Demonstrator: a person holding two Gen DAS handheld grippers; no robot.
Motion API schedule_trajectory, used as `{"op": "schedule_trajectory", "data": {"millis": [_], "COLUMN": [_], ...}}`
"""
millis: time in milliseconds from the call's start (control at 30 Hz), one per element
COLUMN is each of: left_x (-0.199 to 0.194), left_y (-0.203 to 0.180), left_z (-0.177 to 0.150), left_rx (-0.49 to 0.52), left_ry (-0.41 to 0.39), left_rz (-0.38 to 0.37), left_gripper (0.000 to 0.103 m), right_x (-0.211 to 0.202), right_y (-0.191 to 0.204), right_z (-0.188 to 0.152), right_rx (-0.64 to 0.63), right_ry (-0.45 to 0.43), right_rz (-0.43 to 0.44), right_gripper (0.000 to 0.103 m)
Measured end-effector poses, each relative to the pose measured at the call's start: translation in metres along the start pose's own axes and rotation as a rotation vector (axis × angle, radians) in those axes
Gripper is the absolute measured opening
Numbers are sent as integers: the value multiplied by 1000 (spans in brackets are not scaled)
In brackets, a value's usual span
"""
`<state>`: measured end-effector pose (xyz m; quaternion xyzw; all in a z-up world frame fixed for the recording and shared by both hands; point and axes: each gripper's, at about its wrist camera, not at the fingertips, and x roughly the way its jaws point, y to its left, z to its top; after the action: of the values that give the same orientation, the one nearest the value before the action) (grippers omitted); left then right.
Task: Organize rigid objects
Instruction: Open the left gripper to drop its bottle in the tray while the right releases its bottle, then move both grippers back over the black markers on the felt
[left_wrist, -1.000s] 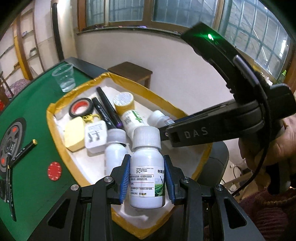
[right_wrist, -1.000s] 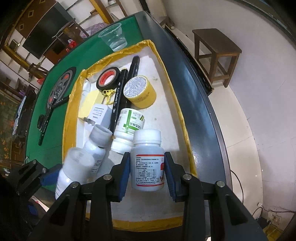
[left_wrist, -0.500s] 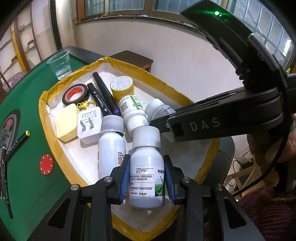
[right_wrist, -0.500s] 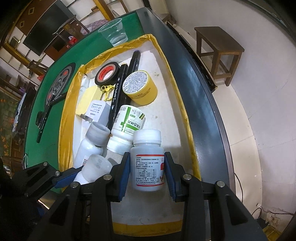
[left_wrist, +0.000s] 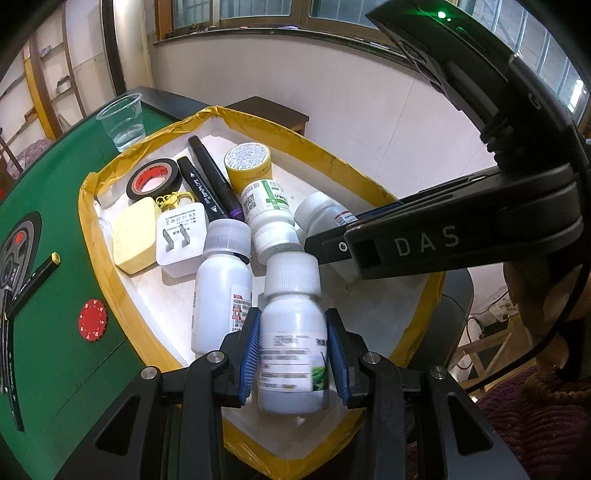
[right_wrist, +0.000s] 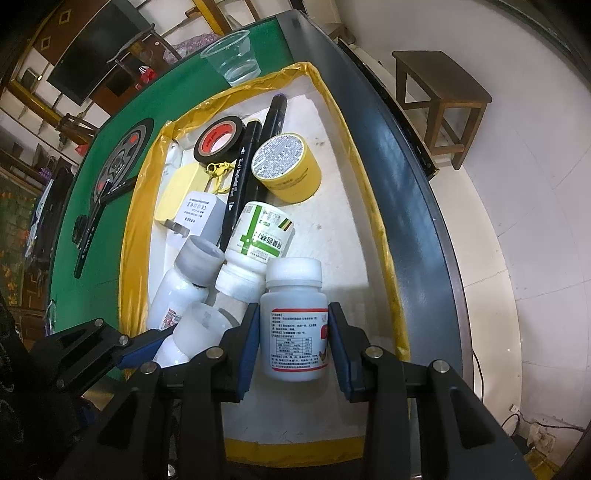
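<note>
The left gripper (left_wrist: 293, 354) is clamped on a white plastic bottle with a green-cornered label (left_wrist: 293, 345), its blue ribbed pads pressing both sides of the body, ribbed screw cap pointing ahead. The right gripper (right_wrist: 293, 349) grips a red-labelled white bottle (right_wrist: 294, 325) the same way, smooth cap forward. Both bottles sit over the near end of a white tray (right_wrist: 347, 236) rimmed with glossy yellow tape.

Just ahead and left of the left gripper's bottle a tall white bottle (left_wrist: 221, 291) lies in the tray; a green-striped bottle (left_wrist: 269, 210) lies beyond it, cap towards the grippers. Farther ahead are a squat yellow round tin (left_wrist: 249, 166), two black markers (left_wrist: 208, 184), a roll of black tape (left_wrist: 153, 179), a white plug adapter (left_wrist: 181, 238) and a soft-edged yellow block (left_wrist: 135, 240).

Beyond the tray, a clear plastic cup (left_wrist: 122, 122) stands on the green felt table (left_wrist: 55, 350); a red chip (left_wrist: 92, 319) lies left of the tray.
</note>
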<state>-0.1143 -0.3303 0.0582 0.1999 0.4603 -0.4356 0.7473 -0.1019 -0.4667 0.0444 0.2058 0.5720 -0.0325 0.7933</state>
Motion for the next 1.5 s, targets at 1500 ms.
{"op": "schedule_trajectory", "data": {"millis": [1500], "left_x": [-136], "left_y": [168], "left_z": [-150], "left_rx": [-569], "left_ry": [-181], "left_rz": [385], "left_gripper": [53], "right_x": [49], "right_y": [278], "right_z": [91], "right_rx": [-977], "right_ry": [-16], "right_rz": [100], "right_gripper": [44]}}
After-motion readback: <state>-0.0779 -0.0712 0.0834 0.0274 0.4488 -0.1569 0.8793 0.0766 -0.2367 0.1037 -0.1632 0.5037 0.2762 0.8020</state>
